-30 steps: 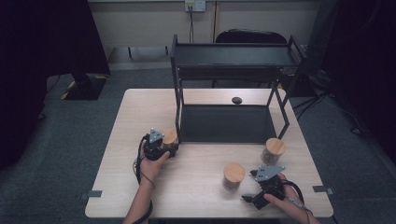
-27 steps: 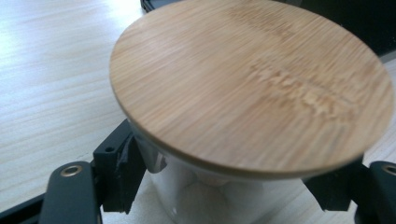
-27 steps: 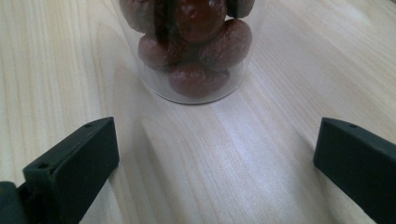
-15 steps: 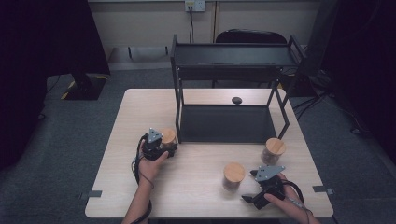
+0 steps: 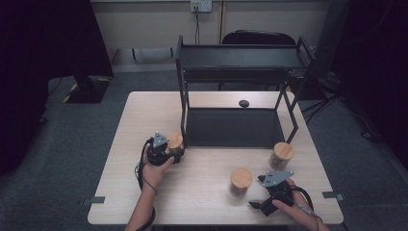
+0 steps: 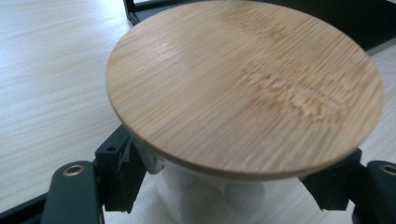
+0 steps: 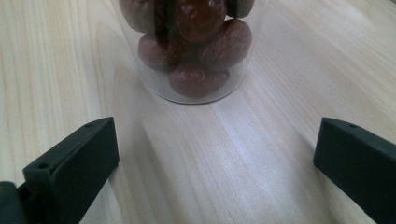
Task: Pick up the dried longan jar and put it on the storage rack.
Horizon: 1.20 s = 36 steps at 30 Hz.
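Note:
A glass jar with a round bamboo lid (image 6: 243, 88) and pale, whitish contents stands beside the black rack's front left leg, its lid (image 5: 174, 140) in the high view. My left gripper (image 5: 172, 150) (image 6: 226, 179) is shut on it, one pad pressed against the glass on each side below the lid. My right gripper (image 5: 258, 191) (image 7: 217, 154) rests low at the table's front right, jaws wide open with bare wood between them. Just beyond its tips stands a jar of dark brown fruits (image 7: 194, 42), apart from the jaws; it appears to be the bamboo-lidded jar (image 5: 240, 179).
A third bamboo-lidded jar (image 5: 281, 154) stands by the rack's front right leg. The black two-level rack (image 5: 231, 62) takes up the table's back middle, with a small black round thing (image 5: 244, 103) behind it. A chair (image 5: 260, 37) stands beyond the table (image 5: 202, 202).

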Each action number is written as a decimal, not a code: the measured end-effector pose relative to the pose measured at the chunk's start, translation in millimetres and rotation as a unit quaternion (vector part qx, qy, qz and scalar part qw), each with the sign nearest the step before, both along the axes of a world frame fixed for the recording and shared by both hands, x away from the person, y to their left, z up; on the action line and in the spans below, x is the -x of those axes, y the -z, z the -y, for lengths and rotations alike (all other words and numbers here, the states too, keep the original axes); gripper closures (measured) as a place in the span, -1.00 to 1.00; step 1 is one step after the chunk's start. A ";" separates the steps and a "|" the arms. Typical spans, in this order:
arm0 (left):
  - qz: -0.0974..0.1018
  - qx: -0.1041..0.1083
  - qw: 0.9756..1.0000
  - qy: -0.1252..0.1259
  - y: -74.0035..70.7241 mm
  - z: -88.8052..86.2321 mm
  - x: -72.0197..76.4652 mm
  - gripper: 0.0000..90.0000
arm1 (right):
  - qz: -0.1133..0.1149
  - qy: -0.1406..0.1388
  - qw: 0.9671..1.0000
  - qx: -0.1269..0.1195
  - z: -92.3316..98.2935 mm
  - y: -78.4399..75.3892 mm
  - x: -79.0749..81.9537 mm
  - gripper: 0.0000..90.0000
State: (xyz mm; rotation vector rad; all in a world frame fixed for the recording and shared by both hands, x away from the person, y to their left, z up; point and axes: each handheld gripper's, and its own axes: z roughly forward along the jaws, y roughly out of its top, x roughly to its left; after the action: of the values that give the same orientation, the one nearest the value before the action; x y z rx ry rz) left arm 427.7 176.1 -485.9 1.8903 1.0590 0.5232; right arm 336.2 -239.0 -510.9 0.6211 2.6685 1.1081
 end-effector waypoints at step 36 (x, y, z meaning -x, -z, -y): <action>0.005 -0.003 0.998 0.063 -19.4 34.4 10.6 -0.43 | 0.000 0.000 1.000 0.000 0.0 0.0 0.0 -1.00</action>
State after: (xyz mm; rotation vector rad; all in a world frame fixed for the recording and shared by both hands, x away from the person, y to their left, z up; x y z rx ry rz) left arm 417.1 141.7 -466.5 1.9426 0.9255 0.4633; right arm 336.2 -238.9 -510.9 0.6217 2.6684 1.1081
